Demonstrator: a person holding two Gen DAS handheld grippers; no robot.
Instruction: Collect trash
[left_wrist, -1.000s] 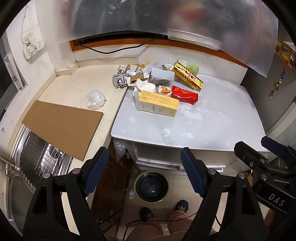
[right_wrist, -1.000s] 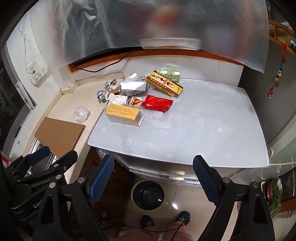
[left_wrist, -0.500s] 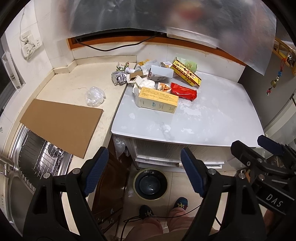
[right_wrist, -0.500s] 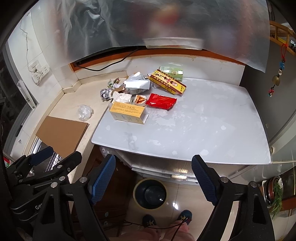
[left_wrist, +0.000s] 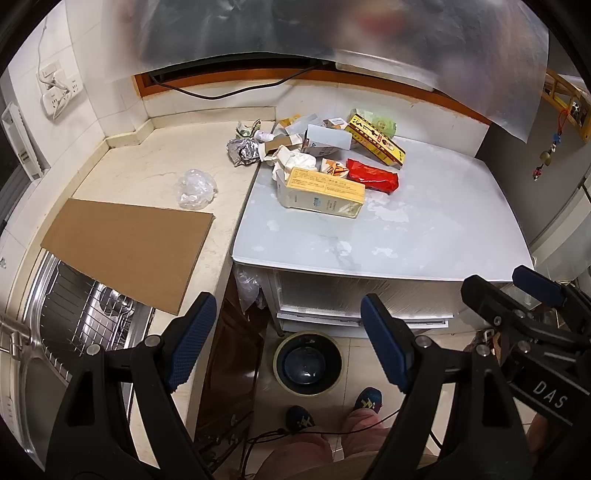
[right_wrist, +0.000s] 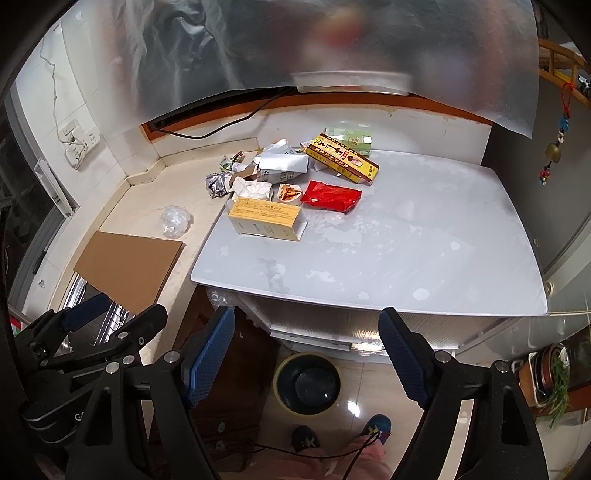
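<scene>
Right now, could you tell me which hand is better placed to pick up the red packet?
Probably the right gripper: the red packet lies nearly straight ahead of it. From the left gripper it sits off to the right.

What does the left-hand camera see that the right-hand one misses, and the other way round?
Only the left wrist view shows much of the steel sink with its wire rack. Only the right wrist view shows the stacked dishes and greens low at the right edge. Both show the trash pile on the white table, including the yellow box and red packet, the cardboard sheet, the bin on the floor, and the other hand's claw at the frame edge.
</scene>
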